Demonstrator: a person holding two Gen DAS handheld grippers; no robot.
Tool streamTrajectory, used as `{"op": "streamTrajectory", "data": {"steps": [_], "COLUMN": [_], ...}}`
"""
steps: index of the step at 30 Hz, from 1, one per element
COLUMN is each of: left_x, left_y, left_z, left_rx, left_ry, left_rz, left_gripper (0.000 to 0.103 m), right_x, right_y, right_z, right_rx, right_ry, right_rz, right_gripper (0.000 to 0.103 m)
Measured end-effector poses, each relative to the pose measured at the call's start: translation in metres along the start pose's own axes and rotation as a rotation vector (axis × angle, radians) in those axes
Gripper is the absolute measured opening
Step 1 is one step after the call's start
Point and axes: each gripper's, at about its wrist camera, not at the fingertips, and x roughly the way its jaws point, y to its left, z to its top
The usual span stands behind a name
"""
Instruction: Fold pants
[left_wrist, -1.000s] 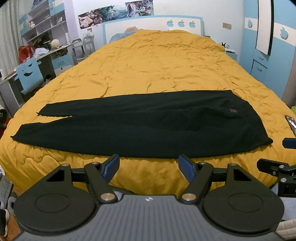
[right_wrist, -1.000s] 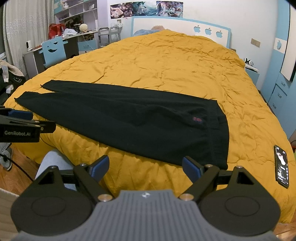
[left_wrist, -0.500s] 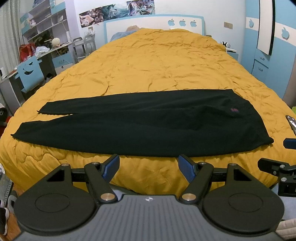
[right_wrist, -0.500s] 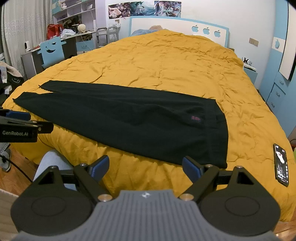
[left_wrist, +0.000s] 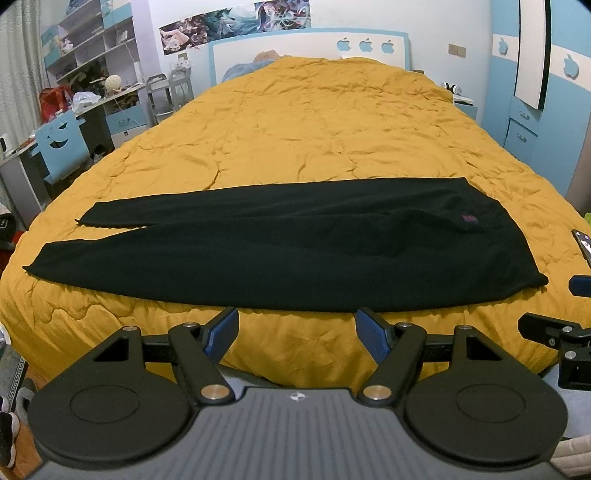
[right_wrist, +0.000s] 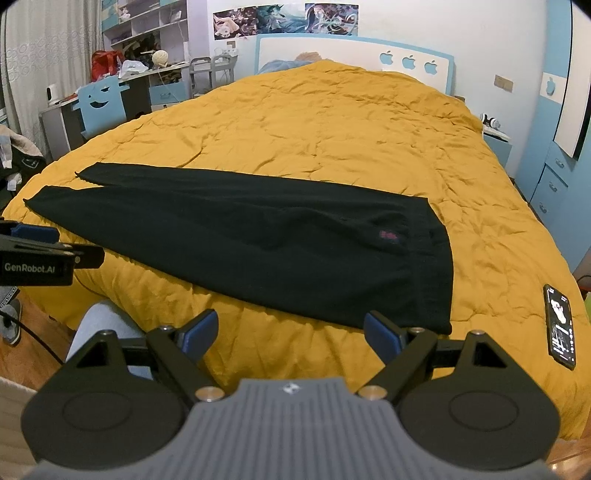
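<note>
Black pants (left_wrist: 280, 251) lie flat across the near part of a bed with a yellow quilt (left_wrist: 314, 133). The legs point left and the waistband lies at the right, with a small red logo (left_wrist: 580, 219) near it. The pants also show in the right wrist view (right_wrist: 266, 243). My left gripper (left_wrist: 297, 328) is open and empty, just short of the pants' near edge. My right gripper (right_wrist: 291, 332) is open and empty, near the waistband's near corner (right_wrist: 441, 325). Each gripper shows at the edge of the other's view.
A phone (right_wrist: 561, 325) lies on the quilt right of the waistband. A desk with a blue chair (left_wrist: 62, 144) stands left of the bed. Blue cabinets (left_wrist: 528, 122) stand at the right. The person's leg (right_wrist: 99, 328) is by the bed's front edge.
Both grippers have moved slightly, so the pants sit a little differently in each view. Both stay open. The pants have not moved.
</note>
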Motion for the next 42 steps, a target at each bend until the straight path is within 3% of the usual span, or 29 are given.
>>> {"op": "streamTrajectory", "data": {"steps": [34, 42], "left_x": [-0.001, 0.007], "left_y": [0.007, 0.017], "left_z": [0.000, 0.004], "left_rx": [-0.031, -0.054], "left_ry": [0.005, 0.008], "left_rz": [-0.002, -0.016], "left_gripper": [0.085, 0.082], "right_x": [0.000, 0.018], "right_y": [-0.004, -0.015], "right_z": [0.002, 0.007], "right_rx": [0.014, 0.039], "right_ry": [0.007, 0.041], "right_rz": [-0.003, -0.009], "right_gripper": [0.082, 0.082]}}
